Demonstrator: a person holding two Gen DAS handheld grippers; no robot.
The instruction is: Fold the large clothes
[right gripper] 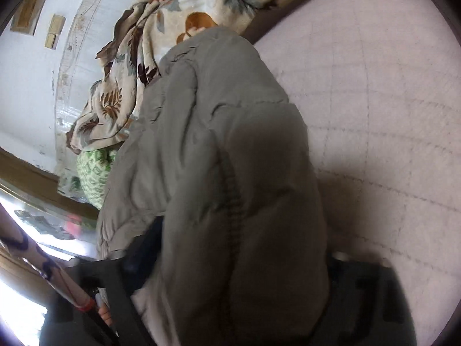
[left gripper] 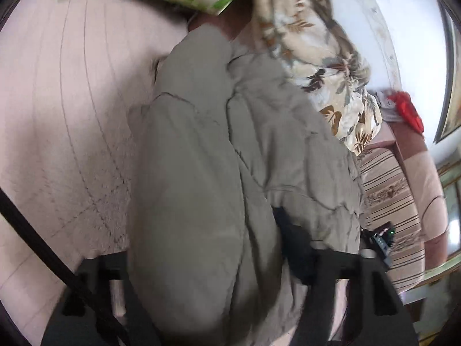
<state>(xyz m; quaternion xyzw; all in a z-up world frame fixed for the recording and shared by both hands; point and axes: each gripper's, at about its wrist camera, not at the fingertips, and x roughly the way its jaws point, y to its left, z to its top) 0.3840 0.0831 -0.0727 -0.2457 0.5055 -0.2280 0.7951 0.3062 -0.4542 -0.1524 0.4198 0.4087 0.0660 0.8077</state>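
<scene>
Your left gripper (left gripper: 219, 288) and right gripper (right gripper: 230, 288) each pinch the bulky grey coat (left gripper: 201, 158); its padded fabric may slip loose and slump onto the bed (left gripper: 72, 101).

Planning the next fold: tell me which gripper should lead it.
Probably the left. Both grippers hold the grey padded jacket, but the left gripper has open pink bedsheet beside it to lay the fabric on. The right gripper is largely buried in fabric.

Tool tips buried under jacket (left gripper: 230, 173)
</scene>
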